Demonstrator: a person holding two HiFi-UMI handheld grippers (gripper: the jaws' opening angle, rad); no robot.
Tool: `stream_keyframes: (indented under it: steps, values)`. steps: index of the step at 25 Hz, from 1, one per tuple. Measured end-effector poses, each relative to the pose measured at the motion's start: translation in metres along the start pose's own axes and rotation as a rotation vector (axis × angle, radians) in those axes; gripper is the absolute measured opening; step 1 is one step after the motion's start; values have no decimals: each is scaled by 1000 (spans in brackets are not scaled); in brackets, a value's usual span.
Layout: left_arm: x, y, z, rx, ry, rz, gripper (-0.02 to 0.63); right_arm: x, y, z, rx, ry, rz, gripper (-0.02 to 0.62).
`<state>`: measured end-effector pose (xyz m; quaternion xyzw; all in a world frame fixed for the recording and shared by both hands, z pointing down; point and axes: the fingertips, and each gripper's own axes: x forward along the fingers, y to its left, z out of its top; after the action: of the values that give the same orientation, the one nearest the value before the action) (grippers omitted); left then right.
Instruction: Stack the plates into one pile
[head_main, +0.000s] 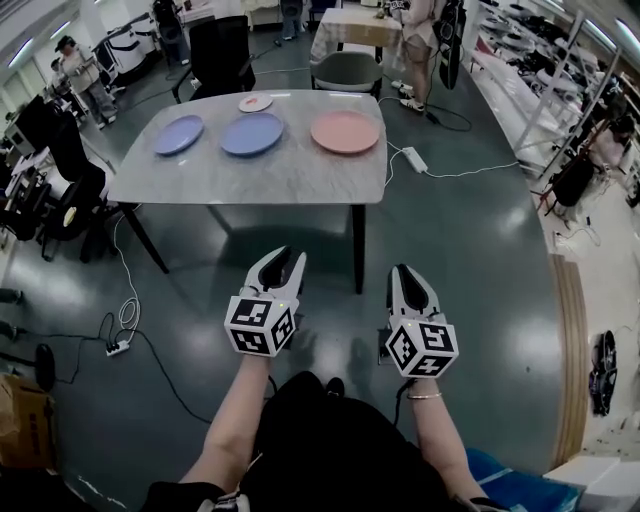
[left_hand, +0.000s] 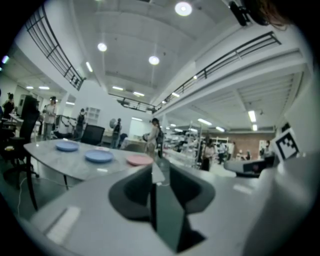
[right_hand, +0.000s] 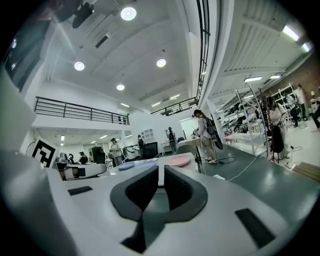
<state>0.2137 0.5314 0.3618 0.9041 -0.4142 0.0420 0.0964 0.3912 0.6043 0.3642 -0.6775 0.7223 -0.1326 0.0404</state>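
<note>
Workshop hall, dark green floor (head_main: 470, 260), with people and chairs at the far end.

Left tool (head_main: 283, 256): jaws a little apart, nothing between them. Right tool (head_main: 408, 270): jaws together, empty. Both are held near level, side by side and low in the head view.

All plates lie straight ahead on the grey table (head_main: 250, 182), well apart from both tools, with open floor and the table's near edge between. Three sit in a row running left to right: smaller blue plate (head_main: 179, 134), large blue plate (head_main: 251, 134) and pink plate (head_main: 345, 131). None touches another. A small pale plate (head_main: 255, 103) sits just behind the large blue one.

Judgement: no stacking is done. The pink plate lines up nearer the right tool and the two blue plates nearer the left. Both must first close the distance to the table.
</note>
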Motion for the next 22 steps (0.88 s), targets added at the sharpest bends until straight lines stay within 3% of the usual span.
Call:
stream_keyframes:
  steps: [3,11,22]
  values:
    - [2,1,-1,-4,3,7,110,3,-2,1,14,6,19,75]
    - [17,12,-2,-13,25,32,138,21,-7,-2,40,46,54,133]
    - [79,53,-6,-48,43,20,160,88,-19,-4,71,69,44,146]
